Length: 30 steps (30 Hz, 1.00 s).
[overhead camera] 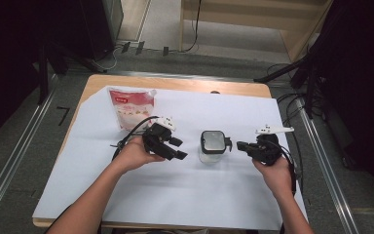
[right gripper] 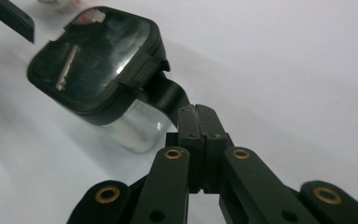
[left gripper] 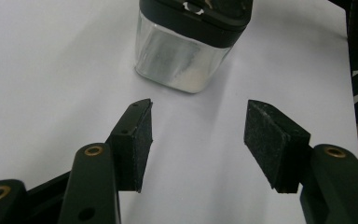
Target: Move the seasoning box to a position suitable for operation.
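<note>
A clear square jar with a black lid (overhead camera: 212, 145) stands in the middle of the white sheet. My left gripper (overhead camera: 179, 148) lies just left of it, open and pointing at it. In the left gripper view the jar (left gripper: 182, 60) stands a little beyond the spread pads (left gripper: 137, 135), with nothing between them. My right gripper (overhead camera: 238, 145) comes in from the jar's right, shut. In the right gripper view its closed tips (right gripper: 196, 109) sit right at the black latch flap (right gripper: 168, 93) that hangs off the lid (right gripper: 93, 70). Whether they pinch the flap I cannot tell.
A red and white pouch (overhead camera: 129, 107) lies at the back left of the white sheet (overhead camera: 199, 195), which covers the wooden table (overhead camera: 175, 84). Dark stands and cables flank the table on both sides.
</note>
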### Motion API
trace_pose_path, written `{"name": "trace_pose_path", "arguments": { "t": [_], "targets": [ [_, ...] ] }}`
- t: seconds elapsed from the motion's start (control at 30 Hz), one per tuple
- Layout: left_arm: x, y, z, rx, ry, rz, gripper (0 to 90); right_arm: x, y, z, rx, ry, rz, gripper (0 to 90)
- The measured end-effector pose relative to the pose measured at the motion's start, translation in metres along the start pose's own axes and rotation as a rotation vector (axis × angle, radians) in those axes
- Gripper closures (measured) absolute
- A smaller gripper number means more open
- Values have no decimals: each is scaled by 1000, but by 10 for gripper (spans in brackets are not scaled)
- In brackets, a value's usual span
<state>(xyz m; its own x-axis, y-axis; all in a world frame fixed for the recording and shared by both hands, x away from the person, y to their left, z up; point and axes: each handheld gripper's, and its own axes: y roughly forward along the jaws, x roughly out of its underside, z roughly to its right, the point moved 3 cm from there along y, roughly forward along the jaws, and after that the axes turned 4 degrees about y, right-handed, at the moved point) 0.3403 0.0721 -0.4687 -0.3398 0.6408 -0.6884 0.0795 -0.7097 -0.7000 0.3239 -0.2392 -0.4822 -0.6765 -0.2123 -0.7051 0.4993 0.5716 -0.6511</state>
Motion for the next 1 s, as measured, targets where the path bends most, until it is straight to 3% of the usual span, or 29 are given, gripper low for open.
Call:
{"name": "trace_pose_path", "arguments": {
  "t": [0.1,0.3,0.4,0.5,0.57,0.67,0.87,1.0],
  "targets": [
    [-6,1,-4,6,-9,-11,401,-5,2,3,-1,-4,-15,900],
    [-25,3,-12,59,-31,-42,384,-12,7,7,-26,6,-19,900],
    [-42,4,-13,48,5,-21,355,-15,10,8,-41,18,-14,900],
    [-44,7,-13,39,21,-26,317,-14,12,7,-41,21,-18,900],
    [-42,11,-14,-1,22,-37,258,-11,12,6,-42,23,-19,900],
    [-39,18,-14,30,17,-77,218,-8,13,6,-46,23,-20,900],
    [-37,31,-12,68,-2,-63,189,-7,11,3,-39,18,-3,900],
    [-36,39,-9,61,-1,-72,163,-7,12,2,-39,17,1,900]
  ]
}}
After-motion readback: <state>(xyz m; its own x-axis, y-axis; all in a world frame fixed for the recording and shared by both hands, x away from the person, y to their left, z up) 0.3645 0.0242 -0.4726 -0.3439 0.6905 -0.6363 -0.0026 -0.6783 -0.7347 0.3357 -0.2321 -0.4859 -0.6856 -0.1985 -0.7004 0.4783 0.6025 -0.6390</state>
